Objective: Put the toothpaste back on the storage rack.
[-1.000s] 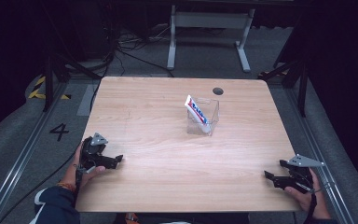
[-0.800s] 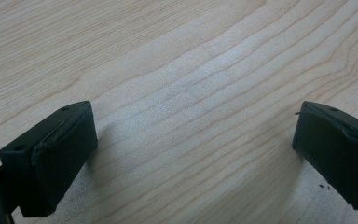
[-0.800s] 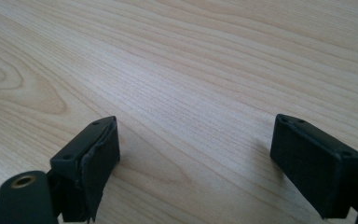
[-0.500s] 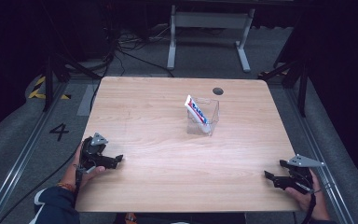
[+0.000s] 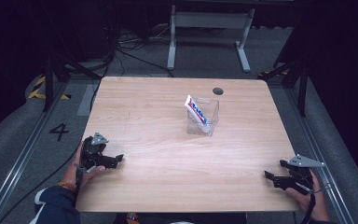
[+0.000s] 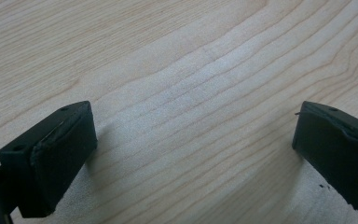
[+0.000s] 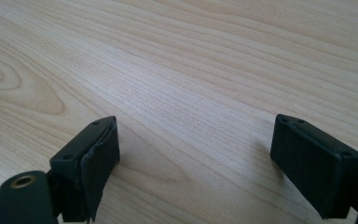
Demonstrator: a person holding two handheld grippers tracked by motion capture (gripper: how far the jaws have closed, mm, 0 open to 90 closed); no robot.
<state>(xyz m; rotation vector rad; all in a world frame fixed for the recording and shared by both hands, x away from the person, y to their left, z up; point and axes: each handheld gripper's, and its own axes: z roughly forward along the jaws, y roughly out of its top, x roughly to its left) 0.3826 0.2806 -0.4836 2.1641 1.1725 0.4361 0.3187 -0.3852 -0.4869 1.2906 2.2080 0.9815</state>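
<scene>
Toothpaste tube (image 5: 196, 109) unmoved in clear box (image 5: 205, 122); grippers unchanged, jaws apart.

Wooden table (image 5: 144, 112), grey floor (image 5: 18, 135) (dim room)

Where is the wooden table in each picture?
High view: the table sits in the middle, with the left gripper near its front left corner and the right gripper near its front right corner.
Left gripper view: the table spreads behind and between the two black jaws.
Right gripper view: the same, between wide-apart jaws.
Shared landmark: the pale wood grain.
</scene>
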